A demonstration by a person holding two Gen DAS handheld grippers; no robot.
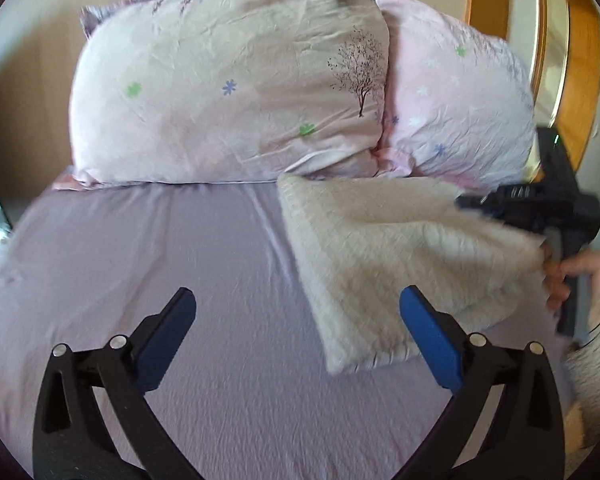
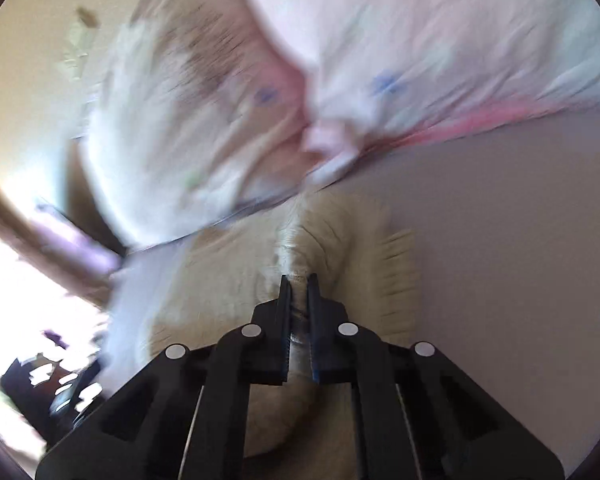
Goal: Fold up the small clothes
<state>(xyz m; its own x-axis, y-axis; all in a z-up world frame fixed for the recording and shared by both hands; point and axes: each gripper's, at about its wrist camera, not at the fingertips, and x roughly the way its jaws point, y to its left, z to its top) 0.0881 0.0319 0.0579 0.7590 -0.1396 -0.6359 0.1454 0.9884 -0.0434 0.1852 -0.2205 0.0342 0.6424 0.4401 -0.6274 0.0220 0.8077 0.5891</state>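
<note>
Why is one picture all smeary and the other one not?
Right wrist view: the pillows are smeared into streaks, which looks like motion blur, and the window side glares white; only the right gripper, shut on the cream cloth, is sharp. Left wrist view: much clearer, the tree print on the pillow is crisp, though the fisheye bends the edges.

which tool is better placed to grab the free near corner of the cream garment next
Left. The left tool is open, empty and hovers beside the cream garment, near its front corner on the lilac sheet. The right tool is already clamped on a bunched edge.
</note>
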